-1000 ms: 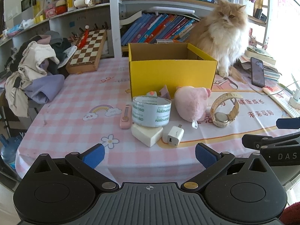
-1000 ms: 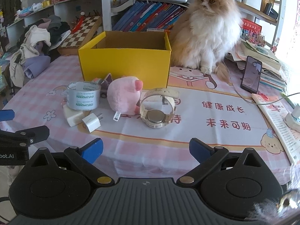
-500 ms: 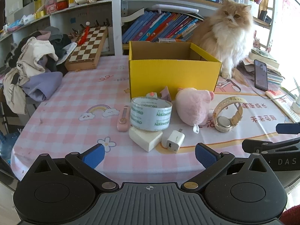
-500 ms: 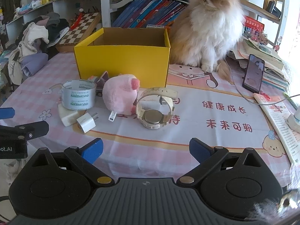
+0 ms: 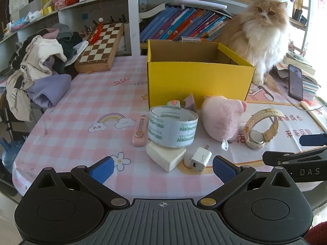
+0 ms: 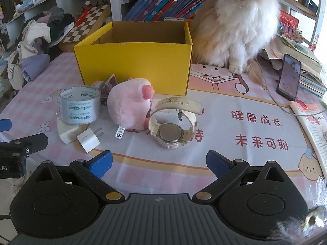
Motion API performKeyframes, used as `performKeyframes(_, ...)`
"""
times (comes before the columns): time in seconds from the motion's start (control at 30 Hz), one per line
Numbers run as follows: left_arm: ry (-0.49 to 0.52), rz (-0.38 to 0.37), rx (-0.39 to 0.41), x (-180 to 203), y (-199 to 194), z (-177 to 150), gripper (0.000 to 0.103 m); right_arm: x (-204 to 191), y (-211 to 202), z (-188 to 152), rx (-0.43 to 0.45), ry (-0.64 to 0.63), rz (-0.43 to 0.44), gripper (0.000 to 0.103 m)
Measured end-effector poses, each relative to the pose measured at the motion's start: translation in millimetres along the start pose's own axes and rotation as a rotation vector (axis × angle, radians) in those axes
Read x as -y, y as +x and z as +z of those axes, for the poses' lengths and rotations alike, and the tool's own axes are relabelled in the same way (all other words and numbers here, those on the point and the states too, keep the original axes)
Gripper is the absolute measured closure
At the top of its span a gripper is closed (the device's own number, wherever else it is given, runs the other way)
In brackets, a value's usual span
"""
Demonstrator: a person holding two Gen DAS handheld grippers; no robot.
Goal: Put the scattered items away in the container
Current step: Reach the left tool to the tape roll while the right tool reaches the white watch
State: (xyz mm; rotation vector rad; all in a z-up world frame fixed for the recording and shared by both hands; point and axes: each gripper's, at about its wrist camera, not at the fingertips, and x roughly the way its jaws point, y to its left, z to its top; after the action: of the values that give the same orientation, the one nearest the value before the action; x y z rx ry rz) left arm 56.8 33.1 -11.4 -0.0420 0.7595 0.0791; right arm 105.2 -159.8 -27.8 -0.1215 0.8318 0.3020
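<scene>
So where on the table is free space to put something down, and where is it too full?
Free: the checked cloth left of the yellow box, between the clothes pile and the tape roll; also the mat between the watch and the phone. Crowded: directly before the box, where tape, pink plush, charger and watch sit close.

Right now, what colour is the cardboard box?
Yellow outside, plain brown inside: the open cardboard box shows best in the right wrist view.

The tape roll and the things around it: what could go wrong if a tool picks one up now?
1. The tape rests on the white block; lifting the block may tip it.
2. The charger lies beside the block, so an open tool could knock it.
3. The cat sits beside the box and may interfere.
</scene>
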Motion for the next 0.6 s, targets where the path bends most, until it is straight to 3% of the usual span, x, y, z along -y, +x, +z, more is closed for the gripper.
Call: performKeyframes(0.6, -0.006, 0.016, -0.009, 4.4, 19.4, 13.2, 0.0, 12.6, 22.2, 16.9, -0.018, 0.009, 0.012, 0.003)
